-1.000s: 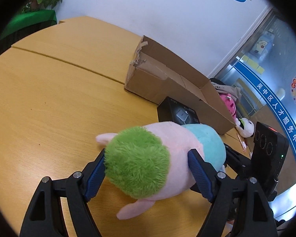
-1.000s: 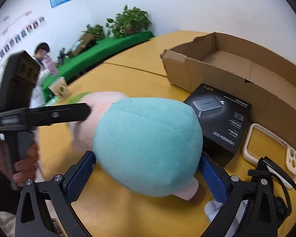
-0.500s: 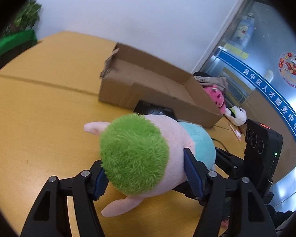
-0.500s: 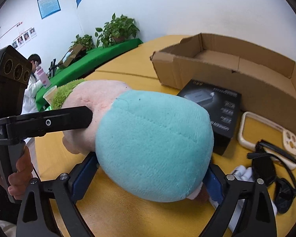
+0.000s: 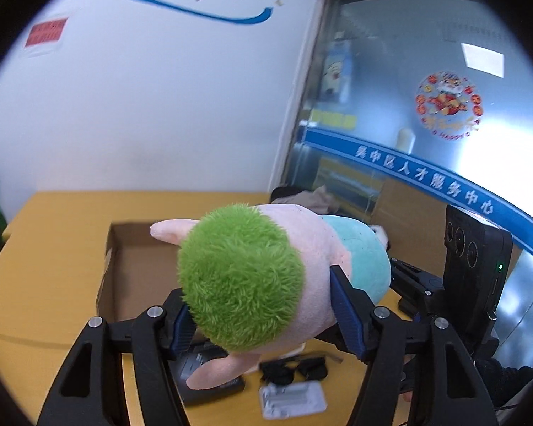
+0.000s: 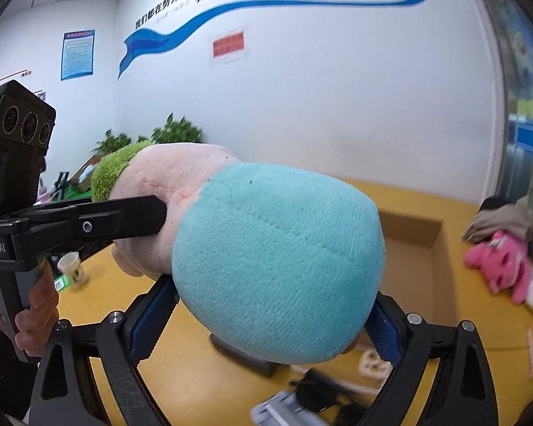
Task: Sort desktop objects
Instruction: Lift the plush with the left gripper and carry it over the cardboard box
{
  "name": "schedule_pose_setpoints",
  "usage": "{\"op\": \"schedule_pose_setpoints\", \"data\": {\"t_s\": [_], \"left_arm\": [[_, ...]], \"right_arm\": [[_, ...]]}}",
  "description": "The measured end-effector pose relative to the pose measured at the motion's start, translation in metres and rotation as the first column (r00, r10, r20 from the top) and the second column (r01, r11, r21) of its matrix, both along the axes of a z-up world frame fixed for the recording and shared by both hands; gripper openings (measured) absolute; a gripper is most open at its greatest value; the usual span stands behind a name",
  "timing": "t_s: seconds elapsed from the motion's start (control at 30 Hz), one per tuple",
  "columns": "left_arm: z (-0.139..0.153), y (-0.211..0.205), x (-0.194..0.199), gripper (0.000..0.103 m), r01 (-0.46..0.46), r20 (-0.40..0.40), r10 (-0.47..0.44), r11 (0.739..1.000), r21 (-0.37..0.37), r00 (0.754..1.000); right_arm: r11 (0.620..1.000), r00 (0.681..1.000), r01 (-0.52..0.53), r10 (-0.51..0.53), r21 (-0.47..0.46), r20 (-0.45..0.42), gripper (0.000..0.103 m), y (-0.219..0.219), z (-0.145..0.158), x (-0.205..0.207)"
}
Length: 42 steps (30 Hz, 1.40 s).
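Observation:
A plush toy (image 5: 252, 277) with green hair, a pink head and a teal body is held in the air by both grippers. My left gripper (image 5: 263, 319) is shut on its head end. My right gripper (image 6: 263, 326) is shut on its teal body (image 6: 280, 266). The toy hangs above the table, near the open cardboard box (image 5: 131, 269), which also shows in the right wrist view (image 6: 423, 248). The toy hides much of the box.
Under the toy lie a black product box (image 5: 209, 376), black sunglasses (image 5: 295, 369), a white packet (image 5: 295, 397) and a white phone case (image 6: 373, 362). A pink plush (image 6: 501, 266) and clothes lie at the table's right. A paper cup (image 6: 71, 266) stands at the left.
Both grippers have lifted the plush toy off the table and carried it up and toward the cardboard box. Both stay shut on it.

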State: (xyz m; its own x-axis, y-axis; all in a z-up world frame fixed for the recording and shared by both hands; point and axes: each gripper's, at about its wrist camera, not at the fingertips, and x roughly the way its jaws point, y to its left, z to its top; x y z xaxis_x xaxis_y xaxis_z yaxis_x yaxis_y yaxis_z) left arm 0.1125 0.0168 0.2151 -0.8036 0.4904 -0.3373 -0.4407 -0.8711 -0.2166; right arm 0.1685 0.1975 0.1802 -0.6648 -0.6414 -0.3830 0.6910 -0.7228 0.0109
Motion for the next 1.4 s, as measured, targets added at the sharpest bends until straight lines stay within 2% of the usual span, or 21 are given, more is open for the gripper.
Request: {"op": "schedule_pose_setpoints", "data": {"t_s": [0.23,0.43,0.6,0.73,0.93,1.1,1.2,1.4], "left_arm": [[0.083,0.016,-0.016,0.065,0.054,-0.123,-0.054,0.999,-0.004,0.991],[0.136,0.015,-0.049,0.066,0.080,-0.160,-0.077,0.997,0.011,0.984],[0.168,0.013,-0.078,0.066,0.064,-0.186,-0.062,0.998,0.007,0.981],[0.173,0.005,-0.110,0.066,0.052,-0.165,-0.048,0.998,0.019,0.985],[0.157,-0.006,-0.153,0.066,0.032,-0.119,-0.029,0.999,0.021,0.993],[0.144,-0.013,-0.175,0.076,-0.028,-0.128,0.027,1.000,-0.003,0.991],[0.141,-0.015,-0.188,0.078,-0.056,-0.121,0.054,0.998,-0.012,0.991],[0.126,-0.026,-0.219,0.078,-0.039,-0.104,0.039,0.999,0.000,0.994]], "right_arm": [[0.998,0.990,0.046,-0.049,-0.032,-0.129,0.098,0.009,0.084,-0.008],[0.998,0.974,0.060,-0.066,-0.033,-0.215,0.098,0.000,0.147,-0.030],[0.998,0.969,0.049,-0.057,-0.038,-0.239,0.098,-0.021,0.186,-0.065],[0.999,0.971,0.037,-0.044,-0.033,-0.235,0.098,-0.033,0.191,-0.094],[0.999,0.982,0.030,-0.035,-0.029,-0.187,0.098,-0.050,0.171,-0.139],[1.000,0.987,0.014,-0.018,-0.024,-0.158,0.098,-0.064,0.159,-0.171],[1.000,0.987,0.011,-0.014,-0.023,-0.162,0.098,-0.071,0.157,-0.184],[1.000,0.990,0.006,-0.009,-0.022,-0.144,0.098,-0.077,0.145,-0.216]]}}
